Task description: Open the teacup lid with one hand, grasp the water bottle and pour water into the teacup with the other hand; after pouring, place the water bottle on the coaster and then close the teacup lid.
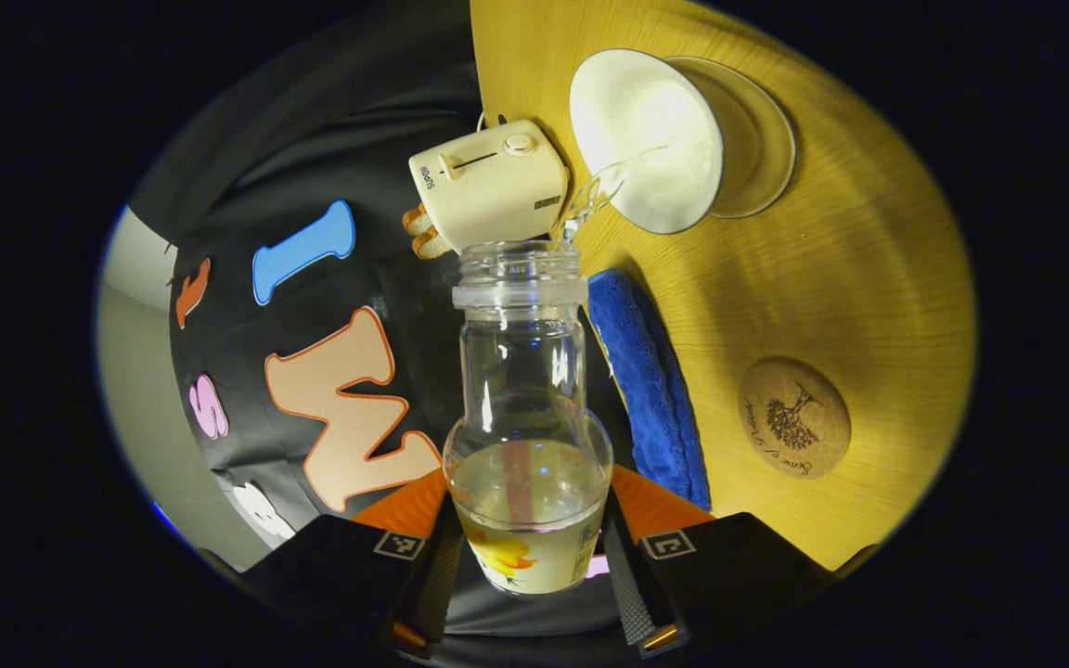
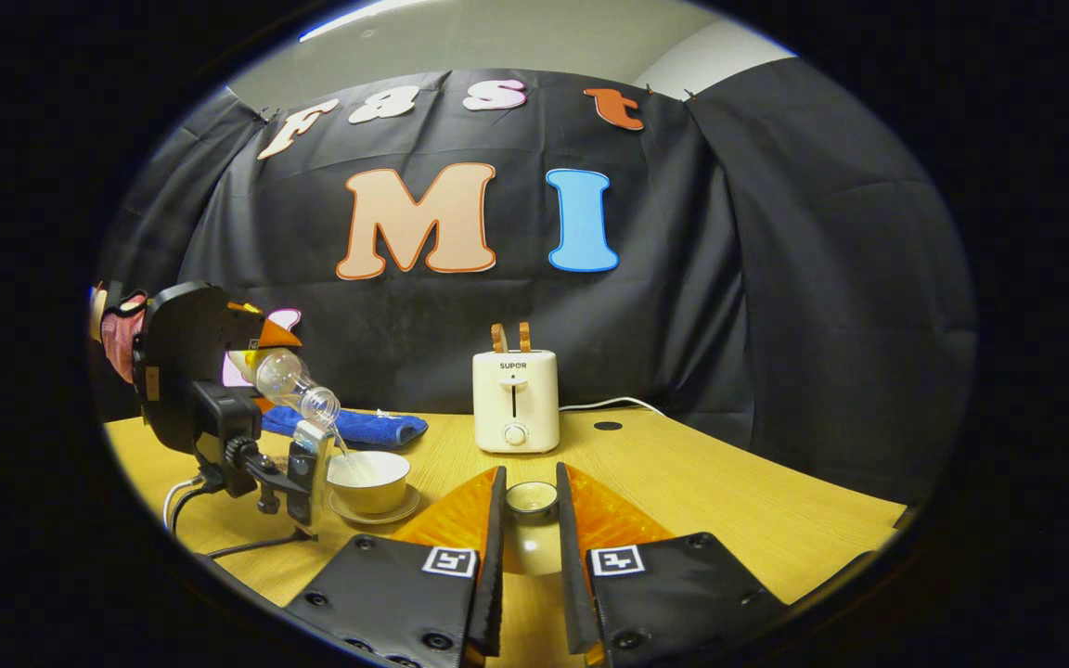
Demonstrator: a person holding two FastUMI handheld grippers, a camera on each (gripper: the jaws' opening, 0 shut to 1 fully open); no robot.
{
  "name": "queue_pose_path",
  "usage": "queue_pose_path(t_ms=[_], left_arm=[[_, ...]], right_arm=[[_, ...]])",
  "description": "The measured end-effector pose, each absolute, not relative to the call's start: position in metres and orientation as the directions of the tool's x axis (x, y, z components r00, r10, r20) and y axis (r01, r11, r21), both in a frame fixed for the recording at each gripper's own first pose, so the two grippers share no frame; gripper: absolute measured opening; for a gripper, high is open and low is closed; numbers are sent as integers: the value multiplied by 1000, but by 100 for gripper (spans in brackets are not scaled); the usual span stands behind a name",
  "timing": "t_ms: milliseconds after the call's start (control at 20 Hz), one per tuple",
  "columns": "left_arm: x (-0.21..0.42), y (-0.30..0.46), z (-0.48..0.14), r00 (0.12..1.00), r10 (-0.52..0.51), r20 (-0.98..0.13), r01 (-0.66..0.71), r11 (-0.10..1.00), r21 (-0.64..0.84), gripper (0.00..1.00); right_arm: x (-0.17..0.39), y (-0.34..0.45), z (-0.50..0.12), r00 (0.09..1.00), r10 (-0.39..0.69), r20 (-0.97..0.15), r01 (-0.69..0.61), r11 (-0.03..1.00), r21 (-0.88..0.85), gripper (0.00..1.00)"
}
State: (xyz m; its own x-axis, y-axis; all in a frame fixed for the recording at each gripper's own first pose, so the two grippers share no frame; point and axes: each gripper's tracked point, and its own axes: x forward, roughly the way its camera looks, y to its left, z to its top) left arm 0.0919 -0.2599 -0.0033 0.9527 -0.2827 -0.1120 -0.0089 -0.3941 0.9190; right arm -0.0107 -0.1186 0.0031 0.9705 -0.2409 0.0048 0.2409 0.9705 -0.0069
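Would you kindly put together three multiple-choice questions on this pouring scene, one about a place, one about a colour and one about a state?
1. Where does the teacup stand?
A. on a saucer
B. on the cork coaster
C. on the toaster

2. What colour is the folded cloth?
A. red
B. blue
C. white

3. What is the water bottle doing?
A. standing capped on the table
B. lying on the cloth
C. tipped, with water running into the teacup

Answers:
1 A: the right gripper view shows the saucer under the cup.
2 B: it shows blue beside the bottle in the left gripper view.
3 C: the left gripper holds the bottle tilted, and a stream leaves its open mouth for the cup.
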Motion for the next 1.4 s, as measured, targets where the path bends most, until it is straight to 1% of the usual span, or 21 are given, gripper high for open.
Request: queue_pose_path(t_ms=[100, 500, 700, 800, 950, 1050, 1150, 1200, 1250, 1300, 1350, 1400], left_arm=[[89, -263, -3, 952, -290, -101, -29, -414, 910, 69], [83, -271, 5, 947, -314, -68, -95, -476, 874, 69], [86, -268, 4, 949, -307, -76, -78, -458, 886, 69], [90, -263, -2, 950, -293, -110, -21, -412, 911, 69], [94, -262, -19, 942, -297, -156, 70, -282, 957, 68], [91, -262, -38, 930, -312, -193, 154, -145, 977, 69], [86, -261, -57, 915, -329, -234, 266, 56, 962, 68], [85, -262, -63, 908, -339, -247, 313, 156, 937, 65], [84, -262, -65, 904, -346, -251, 348, 253, 903, 70], [83, -262, -65, 903, -355, -242, 367, 343, 865, 68], [83, -263, -64, 900, -373, -225, 384, 434, 815, 70], [83, -264, -63, 899, -386, -209, 397, 512, 762, 68]], right_arm=[[-11, -119, 3, 971, -241, 5, 241, 971, -7, 31], [-10, -119, 3, 971, -241, 5, 241, 971, -7, 30], [-11, -119, 3, 971, -241, 5, 241, 971, -6, 30], [-11, -119, 4, 970, -241, 4, 241, 970, -6, 30], [-11, -119, 4, 970, -241, 4, 241, 970, -6, 30], [-11, -119, 4, 970, -241, 4, 241, 970, -6, 31], [-11, -119, 4, 971, -241, 3, 241, 970, -6, 30], [-11, -119, 4, 970, -241, 4, 241, 970, -6, 30], [-11, -119, 3, 971, -241, 3, 241, 971, -7, 31], [-12, -119, 4, 971, -241, 3, 241, 970, -6, 30], [-11, -119, 4, 971, -241, 3, 241, 971, -6, 31], [-12, -119, 4, 971, -241, 2, 241, 970, -7, 31]])
